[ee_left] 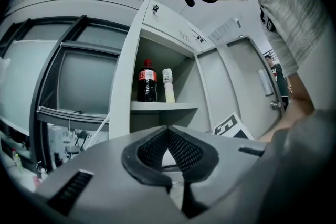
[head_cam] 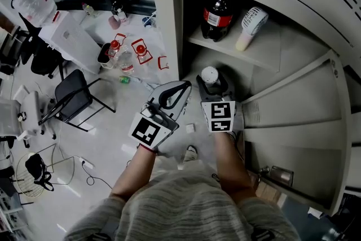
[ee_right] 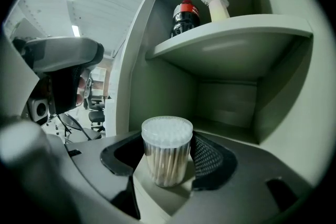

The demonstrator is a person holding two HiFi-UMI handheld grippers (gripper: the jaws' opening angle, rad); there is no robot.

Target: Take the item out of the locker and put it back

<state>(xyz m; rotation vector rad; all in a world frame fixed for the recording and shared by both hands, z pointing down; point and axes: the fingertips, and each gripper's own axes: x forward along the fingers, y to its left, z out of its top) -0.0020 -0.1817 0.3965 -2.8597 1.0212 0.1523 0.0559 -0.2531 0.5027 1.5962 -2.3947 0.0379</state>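
A clear jar of cotton swabs (ee_right: 167, 150) with a white lid (head_cam: 210, 74) stands upright between the jaws of my right gripper (ee_right: 168, 165), which is shut on it. The jar is held just outside the grey locker (head_cam: 169, 14), in front of the compartment under its shelf (ee_right: 231, 34). That compartment looks bare inside. My left gripper (head_cam: 172, 95) hangs to the left of the right gripper (head_cam: 211, 80), outside the locker. Its pads (ee_left: 181, 149) meet at the tip with nothing between them.
On the locker's upper shelf stand a dark cola bottle (head_cam: 216, 15) and a white hand fan (head_cam: 251, 25). The locker door (head_cam: 296, 101) hangs open at the right. Left of the locker are a table with bottles (head_cam: 121, 53) and black chairs (head_cam: 76, 96).
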